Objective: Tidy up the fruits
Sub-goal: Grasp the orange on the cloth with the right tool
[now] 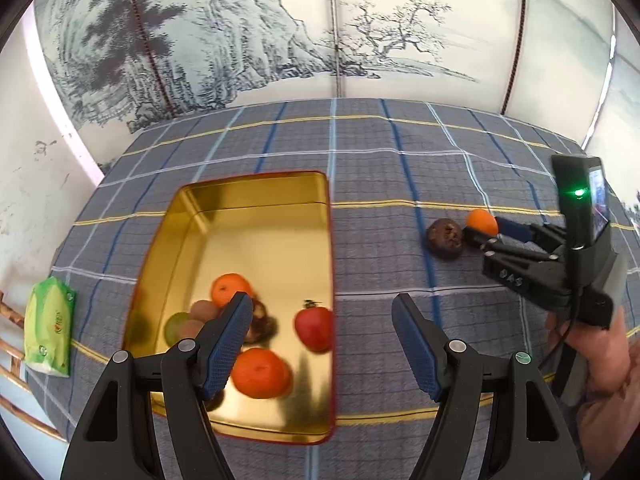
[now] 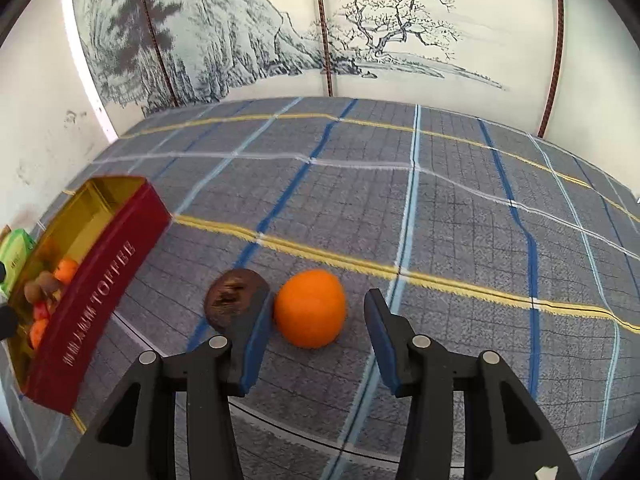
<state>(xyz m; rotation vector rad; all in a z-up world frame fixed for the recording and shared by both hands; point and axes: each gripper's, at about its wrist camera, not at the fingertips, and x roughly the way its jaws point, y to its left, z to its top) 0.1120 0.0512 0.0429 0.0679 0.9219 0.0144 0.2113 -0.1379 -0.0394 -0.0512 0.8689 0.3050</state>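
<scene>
The right gripper (image 2: 316,344) has open fingers straddling an orange (image 2: 310,308) on the checked bench (image 2: 440,220), touching a dark brown fruit (image 2: 232,300). The left gripper (image 1: 320,348), open and empty, hovers over the fruit tin (image 1: 240,200). Closing off-centre could roll the orange away.

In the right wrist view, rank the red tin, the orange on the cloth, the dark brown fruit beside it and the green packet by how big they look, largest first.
1. red tin
2. orange
3. dark brown fruit, partly hidden behind a gripper finger, so its rank against the orange is unsure
4. green packet, cut off by the tin and farther away
</scene>
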